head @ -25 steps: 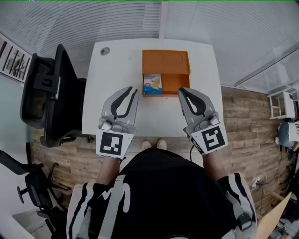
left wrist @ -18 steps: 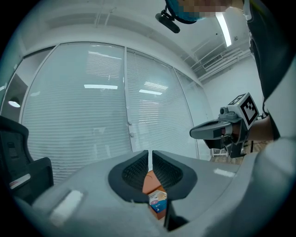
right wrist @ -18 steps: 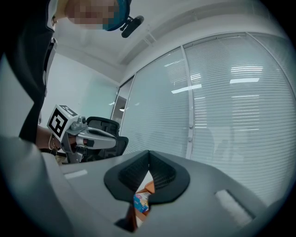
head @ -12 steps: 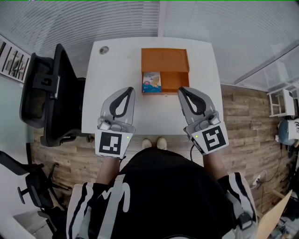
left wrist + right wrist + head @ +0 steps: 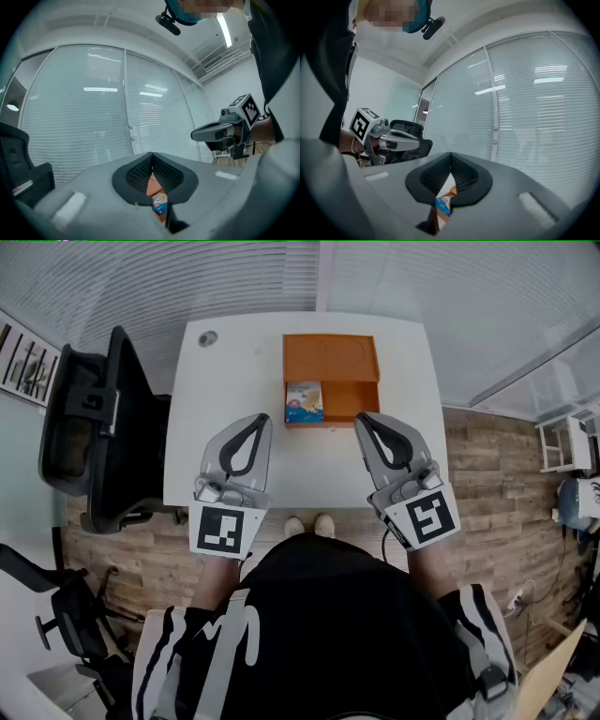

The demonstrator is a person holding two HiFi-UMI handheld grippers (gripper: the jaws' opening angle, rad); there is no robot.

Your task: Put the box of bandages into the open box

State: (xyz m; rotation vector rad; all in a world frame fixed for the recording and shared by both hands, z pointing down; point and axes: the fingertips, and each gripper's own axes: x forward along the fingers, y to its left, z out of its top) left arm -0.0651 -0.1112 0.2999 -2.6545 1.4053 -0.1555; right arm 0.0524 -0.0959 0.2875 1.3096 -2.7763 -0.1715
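Your left claw [image 5: 261,419] and right claw [image 5: 362,418] both clenched, empty; bandage box [image 5: 305,401] sits inside orange open box [image 5: 332,357].

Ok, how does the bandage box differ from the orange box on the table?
The bandage box is far smaller than the orange box. The bandage box is pale with blue print; the orange box is plain orange. Both are rectangular, on the far side of the white table.

We hold our left gripper [image 5: 255,420] and right gripper [image 5: 367,420] level, side by side, both pointing away from us. Each has its jaws closed together, gripping nothing. The right one angles slightly inward, toward the left.
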